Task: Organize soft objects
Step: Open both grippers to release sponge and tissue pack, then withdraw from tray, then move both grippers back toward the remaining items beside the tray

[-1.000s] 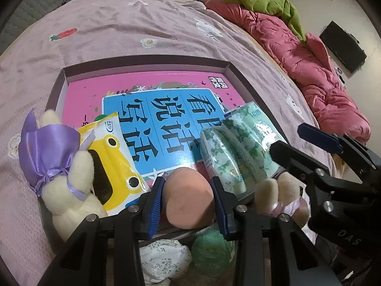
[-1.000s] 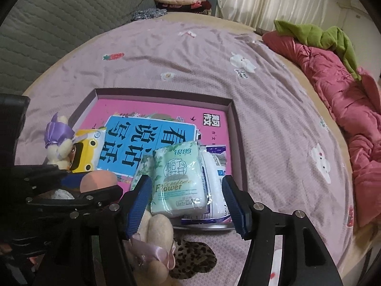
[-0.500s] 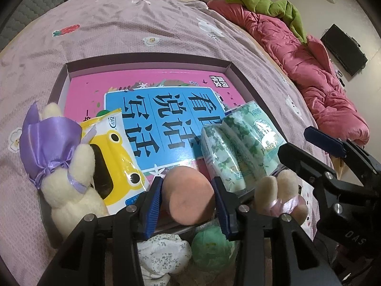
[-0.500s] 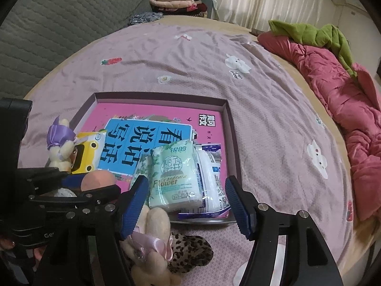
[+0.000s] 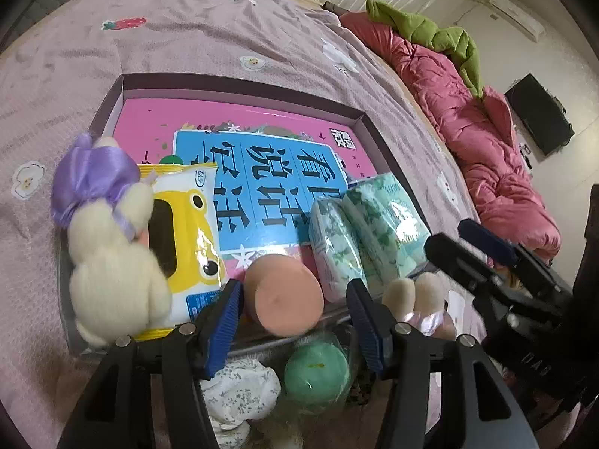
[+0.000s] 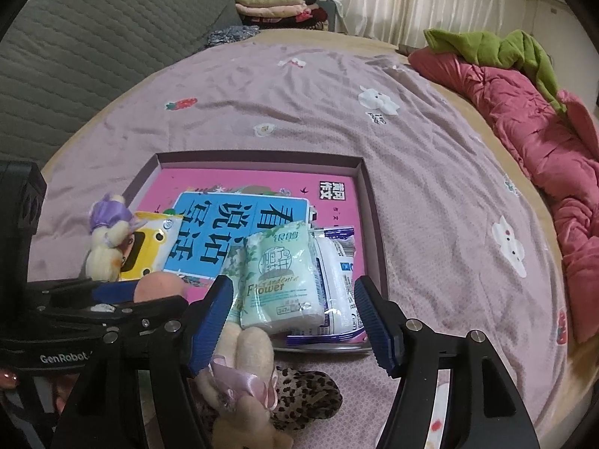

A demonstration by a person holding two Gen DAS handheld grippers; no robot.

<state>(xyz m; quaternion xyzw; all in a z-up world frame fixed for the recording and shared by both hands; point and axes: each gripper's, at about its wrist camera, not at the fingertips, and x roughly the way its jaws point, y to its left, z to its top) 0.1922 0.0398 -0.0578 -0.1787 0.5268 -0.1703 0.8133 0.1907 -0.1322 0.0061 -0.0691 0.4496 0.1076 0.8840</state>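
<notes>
So far the box (image 5: 359, 119) on the bed holds a rabbit toy (image 5: 112, 262) at 9 o'clock, a yellow wipes pack (image 5: 187, 232), a peach sponge (image 5: 284, 295) and tissue packs (image 6: 279, 280). The left tongs (image 5: 292, 321) have just been opening around the sponge, pads clear of it; the right tongs (image 6: 294, 318) stand wide and empty. A second rabbit toy (image 6: 239, 366), a leopard pouch (image 6: 310, 396), a green ball (image 5: 316, 374) and floral cloth (image 5: 239, 385) still wait outside at 6 o'clock.

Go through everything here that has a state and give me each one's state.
Left gripper: open, jaws just widened, clear of the peach sponge ball lying in the tray.
Right gripper: open, empty.
Shallow purple tray: partly filled.
Green tissue packs: sealed, in tray.
Green ball: outside tray.
</notes>
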